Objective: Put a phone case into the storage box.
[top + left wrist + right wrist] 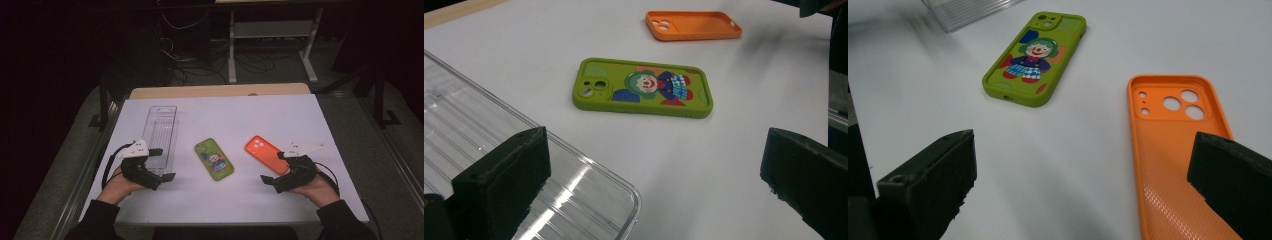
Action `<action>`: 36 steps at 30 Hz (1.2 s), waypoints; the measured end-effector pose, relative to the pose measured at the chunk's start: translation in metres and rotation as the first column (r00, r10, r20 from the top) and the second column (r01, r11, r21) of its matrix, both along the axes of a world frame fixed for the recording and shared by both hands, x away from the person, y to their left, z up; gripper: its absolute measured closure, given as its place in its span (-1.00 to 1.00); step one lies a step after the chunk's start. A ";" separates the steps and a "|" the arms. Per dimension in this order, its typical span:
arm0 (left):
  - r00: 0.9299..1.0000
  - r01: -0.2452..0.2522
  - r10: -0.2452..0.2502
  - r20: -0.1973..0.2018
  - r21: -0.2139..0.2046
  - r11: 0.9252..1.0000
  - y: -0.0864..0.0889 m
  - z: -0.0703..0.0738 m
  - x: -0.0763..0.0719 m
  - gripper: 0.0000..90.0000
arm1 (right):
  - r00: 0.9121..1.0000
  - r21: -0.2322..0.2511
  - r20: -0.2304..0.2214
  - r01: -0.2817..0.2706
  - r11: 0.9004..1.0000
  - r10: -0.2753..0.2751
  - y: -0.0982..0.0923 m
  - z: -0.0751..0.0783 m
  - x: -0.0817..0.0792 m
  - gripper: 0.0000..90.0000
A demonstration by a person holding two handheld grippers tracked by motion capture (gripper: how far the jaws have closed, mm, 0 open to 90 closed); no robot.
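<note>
The left tool [162, 164] has its jaws spread wide with nothing between them — one jaw hangs over the near end of the clear plastic tray [161, 132], the other over bare white desk [280, 107]. The right tool [274, 167] gapes just as wide and grips nothing; one jaw sits above the near end of the orange phone case [266, 154]. Between the two lies the green phone case [214, 158] (clown picture up), well apart from both. The right gripper view shows the orange case's dimpled inside [1175, 165] — hollow up, camera cutouts at the far end.
</note>
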State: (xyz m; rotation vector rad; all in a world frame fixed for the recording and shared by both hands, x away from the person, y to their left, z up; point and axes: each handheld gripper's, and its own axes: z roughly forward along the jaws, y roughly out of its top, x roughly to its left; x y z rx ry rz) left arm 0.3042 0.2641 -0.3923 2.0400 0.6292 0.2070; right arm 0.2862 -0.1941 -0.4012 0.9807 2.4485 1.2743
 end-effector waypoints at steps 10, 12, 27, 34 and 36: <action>1.000 0.006 -0.006 -0.001 -0.002 1.000 -0.001 -0.001 0.001 -1.00 | 1.000 -0.002 0.004 0.025 1.000 -0.025 -0.001 0.009 0.015 -1.00; 1.000 0.005 -0.005 -0.003 -0.005 1.000 -0.001 -0.001 0.001 -1.00 | 1.000 -0.005 0.002 0.027 1.000 -0.027 -0.001 0.011 0.018 -1.00; 1.000 0.005 -0.005 -0.012 -0.006 1.000 -0.002 -0.001 0.001 -1.00 | 0.999 -0.029 0.003 0.046 0.999 -0.046 0.001 0.025 0.039 -1.00; 1.000 0.010 -0.010 -0.003 -0.006 1.000 -0.002 -0.001 0.002 -1.00 | 0.998 -0.024 0.004 0.056 0.998 -0.056 0.001 0.030 0.048 -1.00; 1.000 0.005 -0.006 -0.010 -0.012 1.000 -0.002 -0.001 0.001 -1.00 | 0.998 -0.026 0.007 0.058 0.998 -0.058 0.001 0.032 0.053 -1.00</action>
